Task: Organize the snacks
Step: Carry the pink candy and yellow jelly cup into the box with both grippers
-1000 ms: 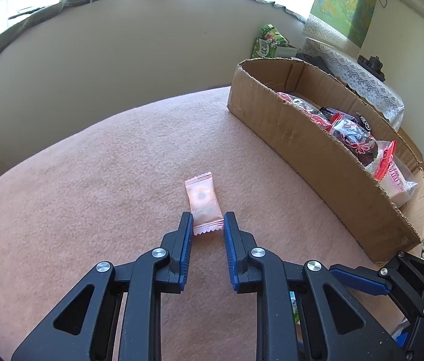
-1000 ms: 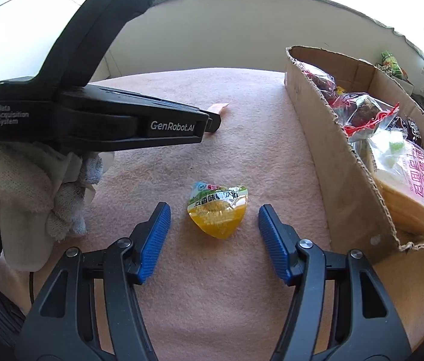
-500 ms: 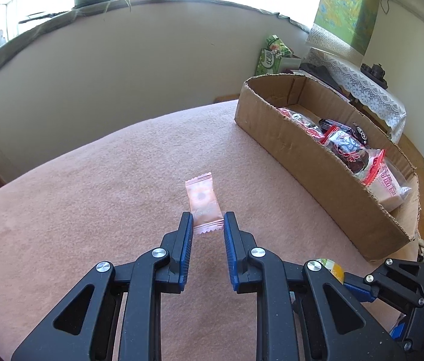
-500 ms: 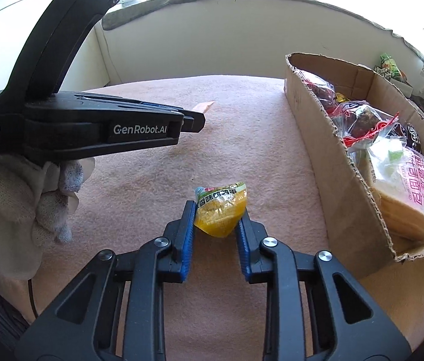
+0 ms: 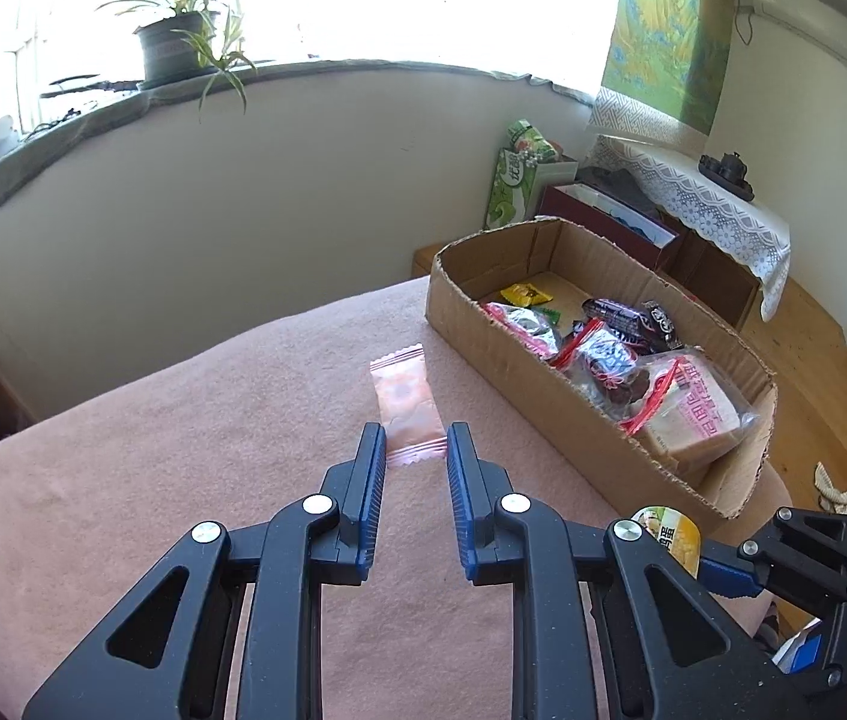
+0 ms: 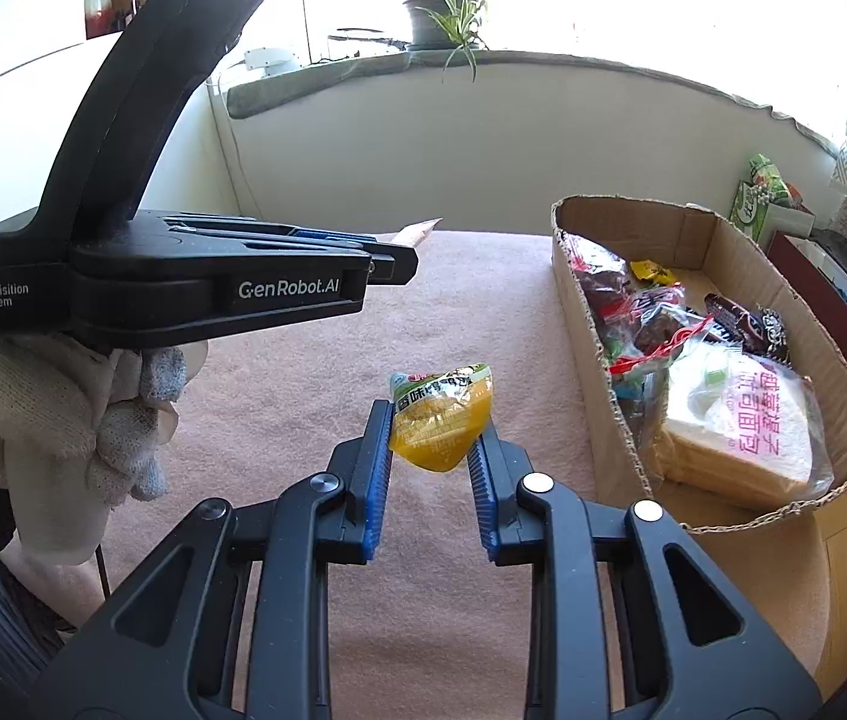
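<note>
Tools were both loaded. The left tool (image 5: 416, 450) was closed on the lower crimped edge of a pink sachet (image 5: 405, 402), which stood at the centre of the left wrist frame, above the pink blanket (image 5: 183, 450) covering the surface. The right tool (image 6: 430, 438) gripped a yellow jelly cup (image 6: 441, 420) between its 2 blue pads, just below the centre of the right wrist frame; the cup was clear of the blanket, with its printed lid facing up and away.

A cardboard box (image 6: 597, 354) occupied the right half of the right wrist frame, resting on the blanket. It held several wrapped snacks, including a bagged bread slice (image 6: 741, 438) at the near end and dark-wrapped snacks (image 6: 747, 318) further back. The same box (image 5: 519, 414) appeared at right of centre in the left wrist frame.

In the right wrist frame the left tool's black body crossed the upper left, carried by a gloved hand (image 6: 63, 414) at the left edge. A potted plant (image 5: 183, 42) stood on the window sill at upper left of the left wrist frame, and a green carton (image 5: 513, 174) stood behind the box.
</note>
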Tool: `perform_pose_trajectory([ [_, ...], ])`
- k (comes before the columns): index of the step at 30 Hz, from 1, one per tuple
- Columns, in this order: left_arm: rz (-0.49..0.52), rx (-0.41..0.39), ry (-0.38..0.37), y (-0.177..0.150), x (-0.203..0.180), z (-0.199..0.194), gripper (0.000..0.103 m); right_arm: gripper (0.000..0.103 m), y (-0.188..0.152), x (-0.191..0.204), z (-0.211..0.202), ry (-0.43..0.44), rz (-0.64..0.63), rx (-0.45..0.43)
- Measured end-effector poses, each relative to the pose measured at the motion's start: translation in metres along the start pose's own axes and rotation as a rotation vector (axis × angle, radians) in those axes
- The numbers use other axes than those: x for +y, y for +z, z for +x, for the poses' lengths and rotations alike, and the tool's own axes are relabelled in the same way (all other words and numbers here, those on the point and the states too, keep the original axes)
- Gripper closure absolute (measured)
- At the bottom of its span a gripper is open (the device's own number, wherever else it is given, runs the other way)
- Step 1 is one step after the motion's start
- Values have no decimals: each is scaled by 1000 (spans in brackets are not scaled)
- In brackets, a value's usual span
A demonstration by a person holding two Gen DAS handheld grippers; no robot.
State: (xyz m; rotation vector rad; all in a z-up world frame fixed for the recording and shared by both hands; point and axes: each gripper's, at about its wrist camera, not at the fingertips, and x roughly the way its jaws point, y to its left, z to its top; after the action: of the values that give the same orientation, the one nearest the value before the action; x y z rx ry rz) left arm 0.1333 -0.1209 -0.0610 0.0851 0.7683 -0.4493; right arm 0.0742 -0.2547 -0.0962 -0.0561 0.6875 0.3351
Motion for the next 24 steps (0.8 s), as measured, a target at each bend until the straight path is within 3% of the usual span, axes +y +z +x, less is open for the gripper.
perform_pose_trajectory([
  [10,27,-51,-40,19,-36,-4,84,78,17,-36,-37,-57,27,-79],
  [24,40,-42,-79,37,-75,24,84,78,31,-123,-45,-172,103,-83],
])
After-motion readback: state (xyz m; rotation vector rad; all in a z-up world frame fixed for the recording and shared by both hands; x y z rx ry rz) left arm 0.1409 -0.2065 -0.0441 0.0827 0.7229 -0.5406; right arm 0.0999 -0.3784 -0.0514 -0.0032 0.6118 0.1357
